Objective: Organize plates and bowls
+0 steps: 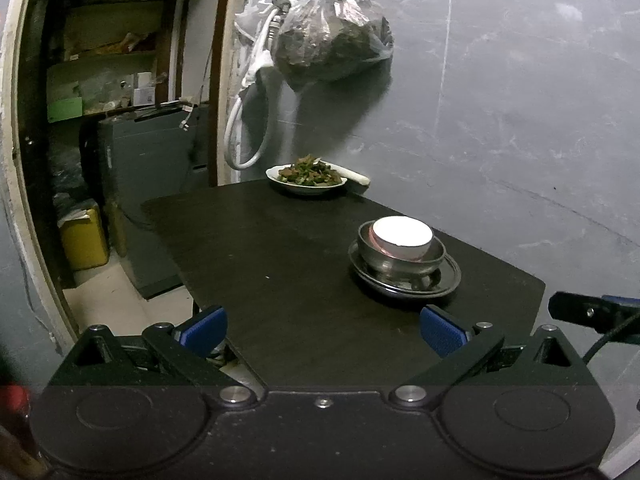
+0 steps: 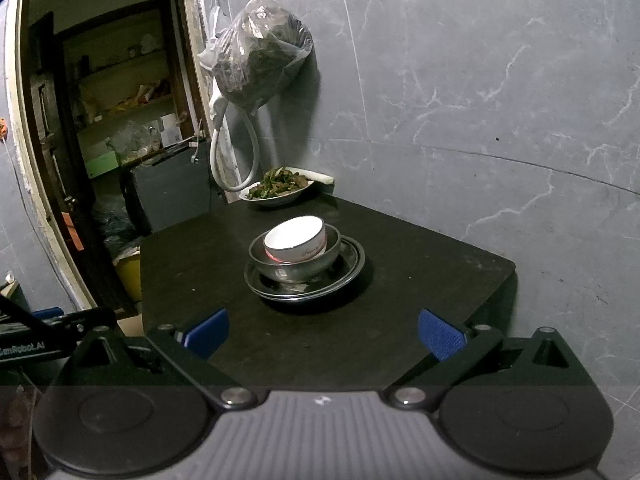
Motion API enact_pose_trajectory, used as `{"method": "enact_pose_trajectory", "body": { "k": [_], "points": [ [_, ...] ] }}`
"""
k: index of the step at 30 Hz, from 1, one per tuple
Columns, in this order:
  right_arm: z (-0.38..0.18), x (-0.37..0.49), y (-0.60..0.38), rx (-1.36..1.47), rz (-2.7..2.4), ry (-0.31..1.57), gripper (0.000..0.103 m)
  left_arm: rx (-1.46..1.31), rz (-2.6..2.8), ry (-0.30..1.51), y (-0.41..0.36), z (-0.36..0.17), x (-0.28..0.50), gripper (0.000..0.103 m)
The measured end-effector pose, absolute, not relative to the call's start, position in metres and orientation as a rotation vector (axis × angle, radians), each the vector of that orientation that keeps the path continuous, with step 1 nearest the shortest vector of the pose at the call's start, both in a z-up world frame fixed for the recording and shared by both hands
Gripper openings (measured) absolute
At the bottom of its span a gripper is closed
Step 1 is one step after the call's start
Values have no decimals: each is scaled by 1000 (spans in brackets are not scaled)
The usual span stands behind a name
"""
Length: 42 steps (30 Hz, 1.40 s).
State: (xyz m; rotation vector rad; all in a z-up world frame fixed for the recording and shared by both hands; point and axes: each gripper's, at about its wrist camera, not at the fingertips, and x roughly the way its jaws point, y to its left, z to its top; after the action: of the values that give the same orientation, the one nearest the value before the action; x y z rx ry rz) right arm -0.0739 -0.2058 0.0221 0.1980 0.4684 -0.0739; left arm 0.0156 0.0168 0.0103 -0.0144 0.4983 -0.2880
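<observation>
A white bowl (image 1: 402,236) sits inside a steel bowl (image 1: 400,262), which stands on steel plates (image 1: 444,284) on the black table (image 1: 280,280). The same stack shows in the right wrist view: white bowl (image 2: 294,238), steel bowl (image 2: 296,268), plates (image 2: 348,264). A white plate of cooked greens (image 1: 308,178) (image 2: 276,190) sits at the table's far edge by the wall. My left gripper (image 1: 322,330) is open and empty, near the table's front edge. My right gripper (image 2: 322,334) is open and empty, short of the stack.
A full plastic bag (image 1: 332,40) (image 2: 260,60) and a white hose (image 1: 248,136) hang on the grey tiled wall. A doorway at left opens onto cluttered shelves (image 1: 104,52). A yellow container (image 1: 84,240) stands on the floor left of the table.
</observation>
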Motion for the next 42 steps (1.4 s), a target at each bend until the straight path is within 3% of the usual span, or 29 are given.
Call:
{"method": "enact_pose_trajectory", "body": {
  "k": [42],
  "points": [
    [19, -60, -199, 189, -61, 489, 103, -2, -276, 510, 23, 5, 22, 102]
  ]
}}
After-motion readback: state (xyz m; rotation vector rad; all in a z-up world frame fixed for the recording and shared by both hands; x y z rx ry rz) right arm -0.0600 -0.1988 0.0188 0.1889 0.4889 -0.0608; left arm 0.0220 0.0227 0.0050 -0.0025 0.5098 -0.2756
